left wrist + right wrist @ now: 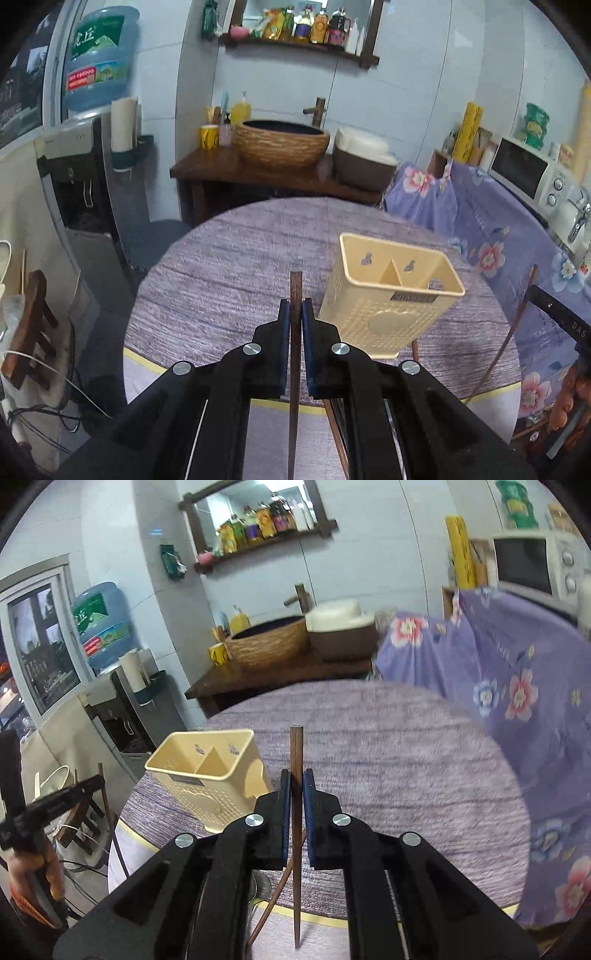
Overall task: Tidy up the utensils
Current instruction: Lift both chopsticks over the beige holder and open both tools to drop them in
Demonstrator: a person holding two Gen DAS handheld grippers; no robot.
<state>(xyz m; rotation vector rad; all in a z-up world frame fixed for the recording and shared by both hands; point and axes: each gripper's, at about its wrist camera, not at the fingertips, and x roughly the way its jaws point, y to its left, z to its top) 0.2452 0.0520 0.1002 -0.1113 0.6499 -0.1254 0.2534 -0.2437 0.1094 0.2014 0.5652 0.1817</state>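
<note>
My left gripper (295, 306) is shut on a dark wooden chopstick (295, 288) that stands upright between the blue pads, above the round table. A cream plastic utensil holder (391, 295) with two compartments stands just right of it. My right gripper (296, 777) is shut on another dark wooden chopstick (296, 749), also upright. The holder (207, 771) is to its left in the right wrist view. The other gripper with its chopstick (107, 805) shows at the far left there, and at the far right (517, 321) in the left wrist view.
The round table (229, 266) has a purple woven cloth. More utensils lie under the right gripper at the table's near edge (273, 897). A wooden counter with a basin (282, 142) stands behind. A flowered cloth (491, 229) covers furniture at the right, with a microwave (532, 177).
</note>
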